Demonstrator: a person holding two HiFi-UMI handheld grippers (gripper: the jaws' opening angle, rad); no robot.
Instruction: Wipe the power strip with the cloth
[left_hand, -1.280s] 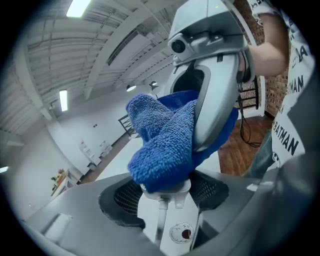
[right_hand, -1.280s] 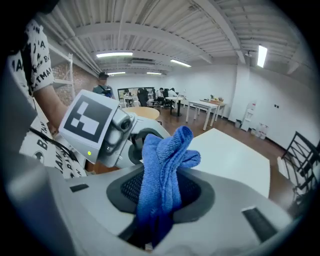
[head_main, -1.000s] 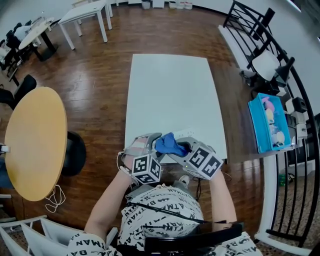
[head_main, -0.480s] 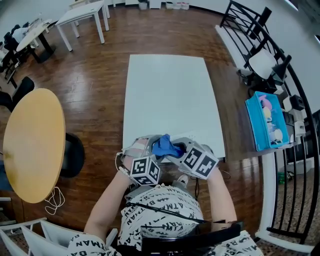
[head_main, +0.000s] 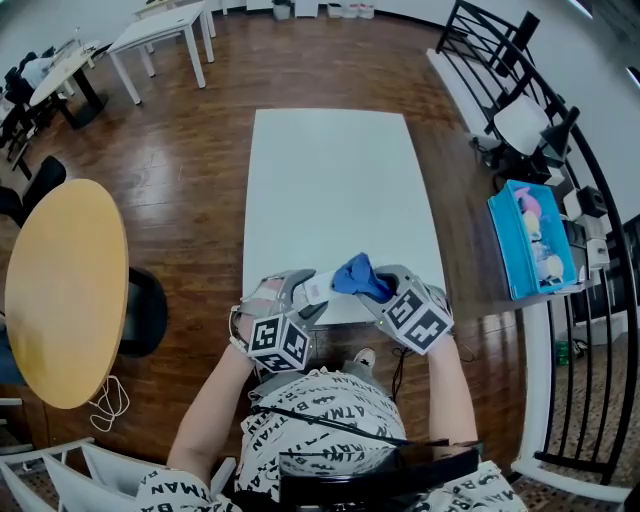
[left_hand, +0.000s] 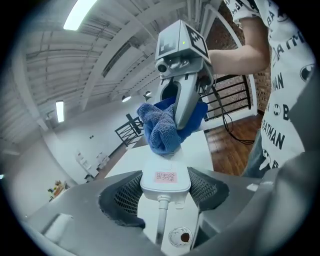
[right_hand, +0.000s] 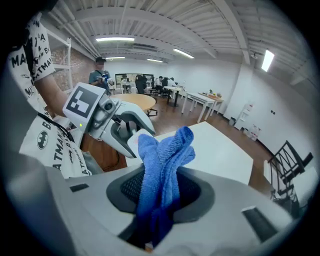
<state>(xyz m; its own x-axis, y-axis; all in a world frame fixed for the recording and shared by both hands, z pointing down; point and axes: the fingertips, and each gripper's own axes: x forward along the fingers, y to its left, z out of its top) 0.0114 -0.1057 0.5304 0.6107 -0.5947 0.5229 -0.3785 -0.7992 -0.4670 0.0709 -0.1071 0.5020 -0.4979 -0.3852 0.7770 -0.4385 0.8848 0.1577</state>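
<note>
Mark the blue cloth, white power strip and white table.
Blue terry cloth (right_hand: 160, 170), right gripper view: mid fold.
White plastic power strip (left_hand: 165, 184), left gripper view: labelled end.
White rectangular table (head_main: 335, 180), head view: bare top.

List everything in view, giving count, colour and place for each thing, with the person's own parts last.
power strip: one, white, clamped in the left gripper
cloth: one, blue, clamped in the right gripper, against the power strip
table: one, white, centre
round table: one, tan, left
tray: one, blue, right
left gripper: one, grey, at the table's near edge
right gripper: one, grey, beside it
</note>
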